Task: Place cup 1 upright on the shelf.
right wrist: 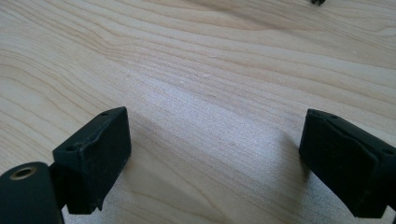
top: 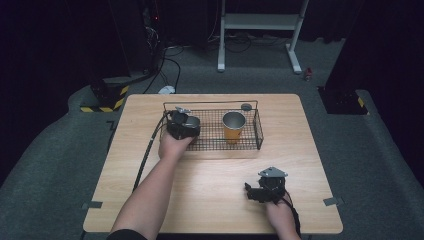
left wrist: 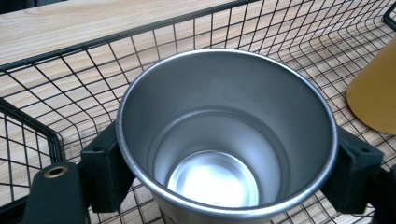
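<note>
A steel cup (left wrist: 224,140) stands upright with its open mouth toward the camera, inside the left part of a black wire basket (top: 210,103). My left gripper (top: 183,125) is shut on it, one black pad (left wrist: 105,172) pressed on each side of its wall. An orange-yellow cup (top: 233,126) with a metal inside stands in the middle of the same basket, a little apart from the steel cup, its side (left wrist: 376,88) showing at the right. My right gripper (top: 252,192) rests low over the bare table near the front right, open (right wrist: 215,163), nothing between its pads.
The basket (left wrist: 70,60) sits at the far middle of a light wooden table (top: 215,200). A small dark round object (top: 246,106) lies just behind the basket. Dark floor, cables and a white stand lie beyond the table's far edge.
</note>
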Demonstrator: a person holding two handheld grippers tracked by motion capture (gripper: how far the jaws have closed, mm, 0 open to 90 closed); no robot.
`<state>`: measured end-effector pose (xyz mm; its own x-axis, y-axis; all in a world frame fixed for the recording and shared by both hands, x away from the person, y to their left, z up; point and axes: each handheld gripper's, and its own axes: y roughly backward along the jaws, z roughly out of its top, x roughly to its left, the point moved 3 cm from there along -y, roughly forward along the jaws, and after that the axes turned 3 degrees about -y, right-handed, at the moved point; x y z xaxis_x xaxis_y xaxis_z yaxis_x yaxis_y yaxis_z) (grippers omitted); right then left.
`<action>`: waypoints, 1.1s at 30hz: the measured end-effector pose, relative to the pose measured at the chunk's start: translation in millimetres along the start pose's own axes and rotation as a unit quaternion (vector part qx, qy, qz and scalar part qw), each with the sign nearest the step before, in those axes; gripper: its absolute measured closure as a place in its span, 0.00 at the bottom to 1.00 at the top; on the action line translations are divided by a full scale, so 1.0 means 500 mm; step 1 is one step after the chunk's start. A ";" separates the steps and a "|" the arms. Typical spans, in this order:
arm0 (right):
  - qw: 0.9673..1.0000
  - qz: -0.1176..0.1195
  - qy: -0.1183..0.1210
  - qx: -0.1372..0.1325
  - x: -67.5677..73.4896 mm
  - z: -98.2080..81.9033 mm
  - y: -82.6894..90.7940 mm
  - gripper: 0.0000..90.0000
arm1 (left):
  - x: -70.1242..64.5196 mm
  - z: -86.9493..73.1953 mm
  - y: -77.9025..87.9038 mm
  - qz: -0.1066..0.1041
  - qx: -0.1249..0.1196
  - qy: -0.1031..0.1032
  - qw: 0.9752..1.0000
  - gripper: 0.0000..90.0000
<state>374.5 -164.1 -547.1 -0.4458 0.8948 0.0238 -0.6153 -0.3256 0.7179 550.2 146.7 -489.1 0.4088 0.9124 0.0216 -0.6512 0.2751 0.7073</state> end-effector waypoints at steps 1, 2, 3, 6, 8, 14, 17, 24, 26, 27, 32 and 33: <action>1.000 0.000 0.000 0.000 0.000 0.000 0.000 0.10 | -0.001 0.000 0.000 0.001 0.001 -0.001 1.000 0.21; 1.000 0.000 0.000 0.000 0.000 0.000 0.000 0.10 | -0.001 -0.001 0.001 0.002 0.004 -0.001 1.000 0.21; 1.000 0.000 0.000 0.000 0.000 0.000 0.000 0.10 | -0.001 -0.002 0.001 0.002 0.006 -0.004 1.000 0.21; 1.000 0.000 0.000 0.000 0.000 0.000 0.000 0.10 | -0.003 -0.005 0.002 0.002 0.020 -0.011 1.000 0.20; 1.000 0.000 0.000 0.000 0.000 0.000 0.000 0.10 | -0.003 -0.008 0.001 -0.001 0.028 -0.011 1.000 0.20; 1.000 0.000 0.000 0.000 0.000 0.000 0.000 0.10 | 0.000 -0.014 0.000 -0.002 0.045 -0.018 0.999 0.19; 1.000 0.000 0.000 0.000 0.000 0.000 0.000 0.10 | 0.003 -0.014 0.000 -0.006 0.053 -0.010 0.999 0.17; 1.000 0.000 0.000 0.001 0.000 0.000 0.000 0.10 | 0.005 -0.009 0.003 0.013 0.044 -0.007 0.999 0.04; 1.000 0.000 0.000 0.001 0.000 0.000 0.000 0.10 | 0.006 -0.006 0.008 0.016 0.038 -0.010 0.999 0.01; 1.000 0.000 0.000 0.001 0.000 0.000 0.000 0.10 | 0.006 -0.004 0.011 0.014 0.034 -0.009 0.999 0.00; 1.000 0.000 0.000 0.001 0.000 0.000 0.000 0.10 | 0.005 0.005 0.028 0.019 0.011 -0.014 1.000 0.00; 1.000 0.000 0.000 0.001 0.000 0.000 0.000 0.10 | 0.005 0.007 0.031 0.020 0.007 -0.013 1.000 0.00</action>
<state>374.4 -164.1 -547.0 -0.4465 0.8945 0.0235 -0.6140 -0.3254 0.7191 543.2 152.2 -475.8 0.3997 0.9141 0.0687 -0.6581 0.2340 0.7156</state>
